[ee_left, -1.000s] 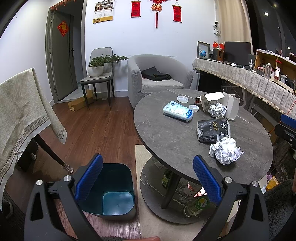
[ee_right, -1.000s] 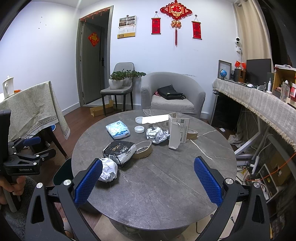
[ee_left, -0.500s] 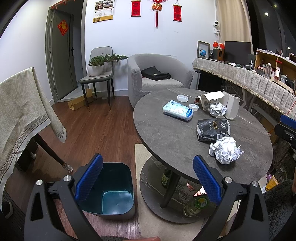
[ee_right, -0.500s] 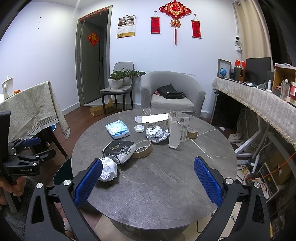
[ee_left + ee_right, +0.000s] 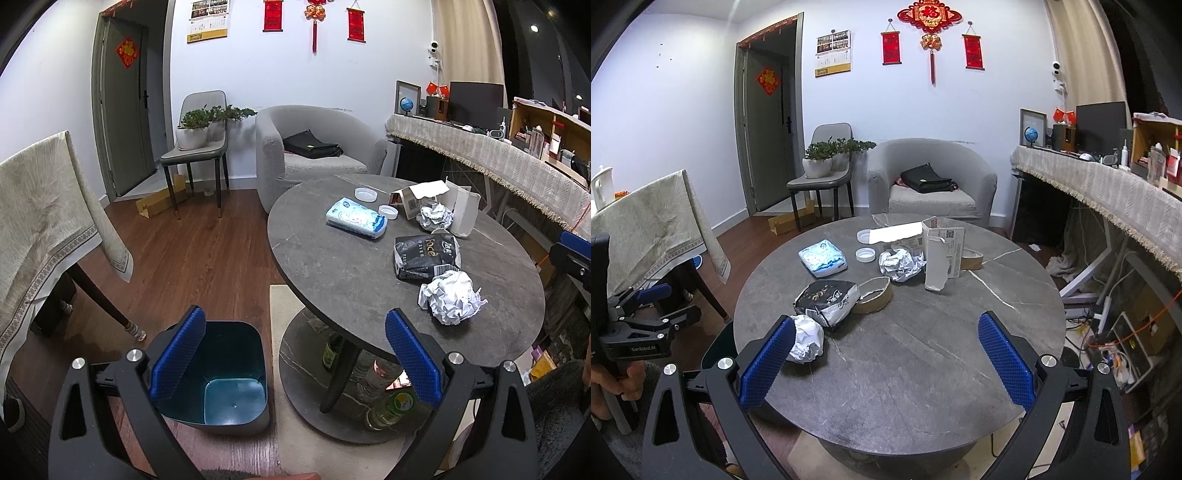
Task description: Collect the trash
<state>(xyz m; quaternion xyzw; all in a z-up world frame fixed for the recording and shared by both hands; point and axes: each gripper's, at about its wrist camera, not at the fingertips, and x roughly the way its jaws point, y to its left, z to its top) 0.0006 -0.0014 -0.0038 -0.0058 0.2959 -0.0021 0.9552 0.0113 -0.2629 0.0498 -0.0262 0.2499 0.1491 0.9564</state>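
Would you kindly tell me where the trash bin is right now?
In the left wrist view, the teal trash bin stands open on the wood floor at lower left, beside the round table's base and just beyond the left hand-held gripper.

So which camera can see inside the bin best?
The left wrist view. It looks down into the open teal bin on the floor and shows its bare bottom. In the right wrist view only a dark sliver of the bin peeks out past the round table's edge.

Two hand-held black grippers with blue textured finger pads

Silver screws are set in the left gripper (image 5: 293, 354) and right gripper (image 5: 885, 360); "GenRobot.AI" is printed in white on one.
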